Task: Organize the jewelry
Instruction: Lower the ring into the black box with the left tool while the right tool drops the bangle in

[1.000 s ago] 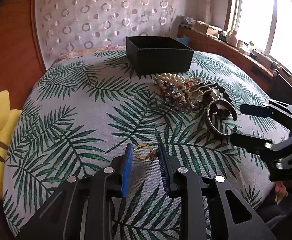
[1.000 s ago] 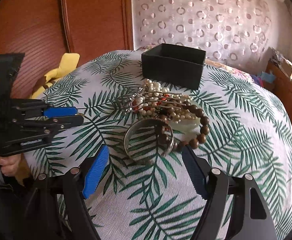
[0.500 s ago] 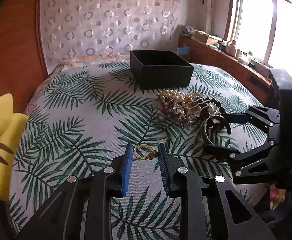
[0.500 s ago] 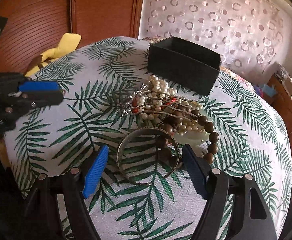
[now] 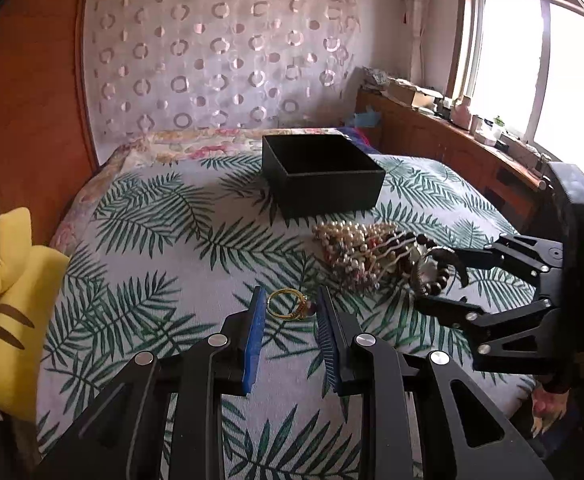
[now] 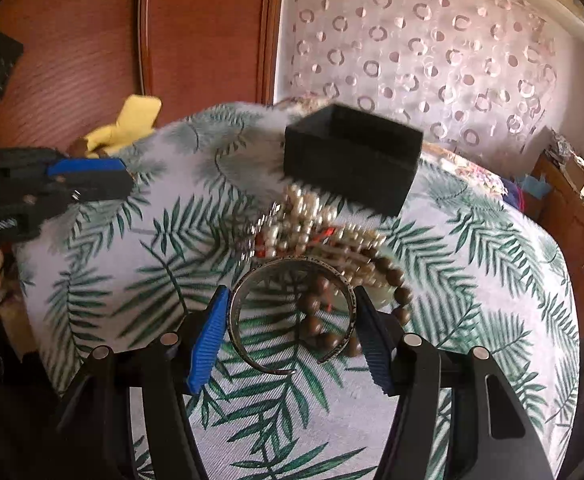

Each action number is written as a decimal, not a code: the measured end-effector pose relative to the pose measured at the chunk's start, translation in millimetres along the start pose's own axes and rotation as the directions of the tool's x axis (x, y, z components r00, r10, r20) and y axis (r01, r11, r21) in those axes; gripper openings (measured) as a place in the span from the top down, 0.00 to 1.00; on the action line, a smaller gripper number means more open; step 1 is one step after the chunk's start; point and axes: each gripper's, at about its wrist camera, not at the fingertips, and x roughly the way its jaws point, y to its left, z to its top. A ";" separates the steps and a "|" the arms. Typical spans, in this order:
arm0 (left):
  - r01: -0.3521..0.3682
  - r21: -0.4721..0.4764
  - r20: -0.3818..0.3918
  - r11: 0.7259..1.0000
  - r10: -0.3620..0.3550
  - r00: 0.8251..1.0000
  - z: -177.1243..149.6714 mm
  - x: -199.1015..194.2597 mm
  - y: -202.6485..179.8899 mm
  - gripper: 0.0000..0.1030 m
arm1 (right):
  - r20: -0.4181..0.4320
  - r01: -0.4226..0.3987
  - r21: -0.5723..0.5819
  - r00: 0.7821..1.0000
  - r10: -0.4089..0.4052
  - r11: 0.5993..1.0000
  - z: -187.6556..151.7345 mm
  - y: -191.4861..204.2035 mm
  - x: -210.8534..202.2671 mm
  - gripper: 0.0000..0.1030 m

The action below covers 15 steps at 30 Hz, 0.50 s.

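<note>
My left gripper [image 5: 290, 306] is shut on a gold ring [image 5: 290, 305] with a dark stone, held between the blue pads above the leaf-print cloth. My right gripper [image 6: 290, 314] has closed around a metal cuff bangle [image 6: 292, 312]; both pads touch its sides. A brown bead bracelet [image 6: 388, 280] and a pile of pearl strands [image 6: 308, 220] lie just beyond the bangle. The open black box [image 5: 322, 176] stands at the back of the table; it also shows in the right wrist view [image 6: 352, 158]. The right gripper [image 5: 444, 280] shows at the jewelry pile [image 5: 368, 254].
The round table has a palm-leaf cloth [image 5: 164, 248]. A yellow plush toy [image 5: 12, 304] sits off the left edge. A wooden headboard [image 6: 196, 32] and patterned curtain [image 5: 220, 64] stand behind. A cluttered wooden sill [image 5: 452, 136] runs under the window at right.
My right gripper moved forward and narrowed its jaws onto the metal bangle. My left gripper lifted and drew back a little, still holding the ring.
</note>
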 end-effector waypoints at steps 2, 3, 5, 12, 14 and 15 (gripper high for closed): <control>0.004 0.002 0.004 1.000 -0.004 1.000 6.4 2.2 -0.1 0.77 | 0.012 -0.003 0.005 1.000 0.003 1.000 4.4 -4.6 -3.8 0.38; 0.005 0.006 0.006 1.000 -0.005 1.000 8.6 3.6 -0.8 0.77 | 0.020 -0.005 0.011 1.000 0.005 1.000 8.4 -8.7 -5.8 0.38; 0.004 0.016 0.010 1.000 -0.004 1.000 15.1 7.6 -1.8 0.77 | 0.034 -0.010 0.019 0.999 0.010 1.000 13.7 -15.0 -7.5 0.38; 0.000 0.042 0.010 0.999 0.000 1.000 42.9 34.8 -6.3 0.77 | 0.063 -0.007 0.040 0.998 0.004 0.999 30.2 -41.4 2.2 0.38; 0.003 0.047 0.010 0.999 -0.003 1.000 52.8 43.5 -7.4 0.77 | 0.063 -0.007 0.049 0.998 0.004 0.999 33.6 -48.9 6.9 0.38; 0.002 0.049 0.010 0.999 -0.003 1.000 57.9 48.2 -8.1 0.77 | 0.064 -0.008 0.054 0.998 0.004 0.999 35.9 -53.5 9.7 0.38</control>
